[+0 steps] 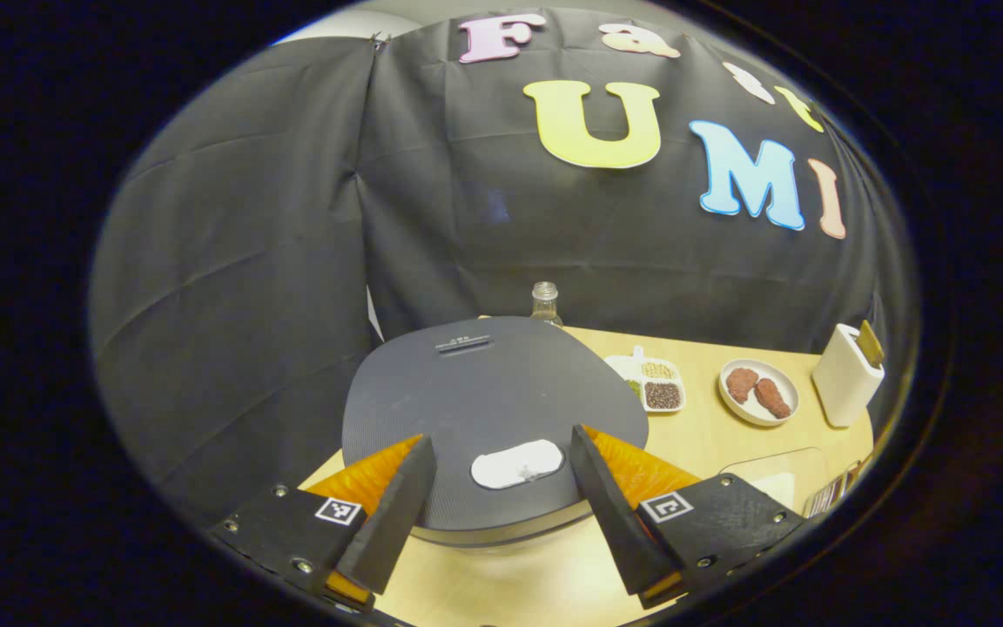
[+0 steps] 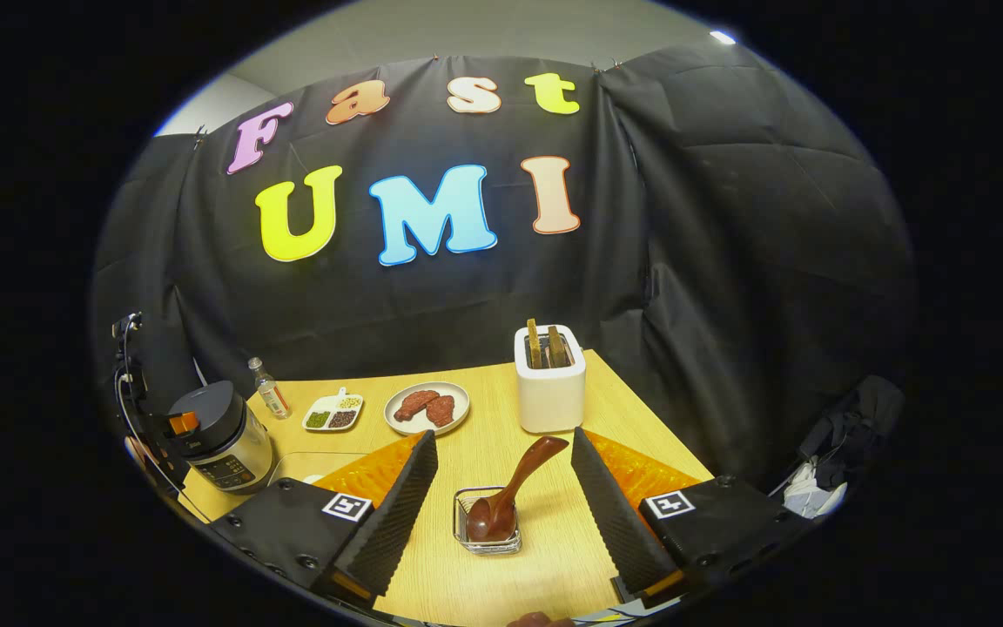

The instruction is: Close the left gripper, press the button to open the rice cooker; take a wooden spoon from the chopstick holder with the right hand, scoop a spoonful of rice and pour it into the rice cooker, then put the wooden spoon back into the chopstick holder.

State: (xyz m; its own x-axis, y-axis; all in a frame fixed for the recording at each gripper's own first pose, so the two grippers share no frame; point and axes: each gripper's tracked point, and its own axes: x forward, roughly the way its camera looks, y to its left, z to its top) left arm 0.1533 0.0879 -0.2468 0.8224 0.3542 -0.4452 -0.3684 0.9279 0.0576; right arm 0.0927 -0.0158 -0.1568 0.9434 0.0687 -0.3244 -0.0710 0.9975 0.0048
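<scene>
Rice cooker (image 1: 493, 409) sits on the table's near-left corner, lid down, pale oval button (image 1: 517, 463) at the lid's front edge. Left gripper (image 1: 501, 488) hangs just above it, fingers spread wide w/ the button between them, gripping nothing; the task wants it closed before pressing, so that's prob. the step in hand. Button looks like a stiff latch; a firm straight-down push w/ shut fingertips should do, and the cooker looks heavy enough not to slide. Wooden spoon (image 2: 514, 483) stands bowl-down in the wire chopstick holder (image 2: 486, 522) near the table's front edge, handle leaning up and to the right. Right gripper (image 2: 501, 496) is also open and empty, one finger on either side of the spoon, apart from it. Spoon: rigid, light, glossy, maybe slippery; take it mid-handle above the holder rim, holder itself is light and could tip. Farther back: toaster (image 2: 549, 383), plate of meat (image 2: 427, 407), divided dish (image 2: 333, 412), small bottle (image 2: 268, 389).
</scene>
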